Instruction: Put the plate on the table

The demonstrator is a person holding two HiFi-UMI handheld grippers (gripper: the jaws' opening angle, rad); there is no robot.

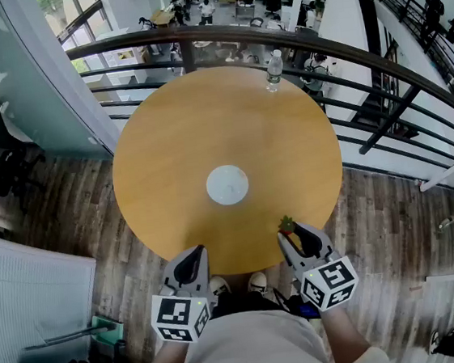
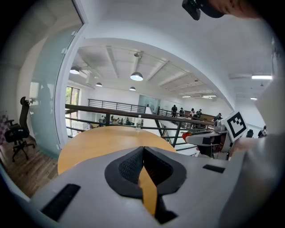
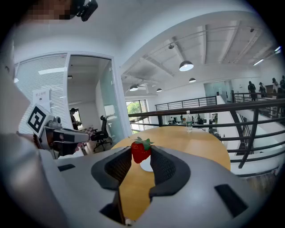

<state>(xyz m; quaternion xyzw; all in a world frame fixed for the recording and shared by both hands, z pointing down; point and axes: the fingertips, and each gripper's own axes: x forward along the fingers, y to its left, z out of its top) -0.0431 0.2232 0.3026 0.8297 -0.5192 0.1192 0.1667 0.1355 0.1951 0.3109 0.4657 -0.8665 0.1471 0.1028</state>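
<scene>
A small white plate [image 1: 227,185] lies flat at the middle of the round wooden table [image 1: 205,130]; the right gripper view shows the plate [image 3: 146,165] behind the jaws. My right gripper [image 1: 295,232] hovers over the table's near edge, shut on a red strawberry [image 3: 140,150] with green leaves, pinched at the tips of the pads. My left gripper [image 1: 193,258] is at the near edge too, left of the right one and apart from the plate. Its jaws [image 2: 143,149] meet at the tips with nothing between them.
A clear water bottle [image 1: 274,69] stands at the table's far edge, just before a dark metal railing [image 1: 377,66] that curves round the far side. Wood floor surrounds the table. A black office chair [image 1: 0,158] stands at the left by a glass wall.
</scene>
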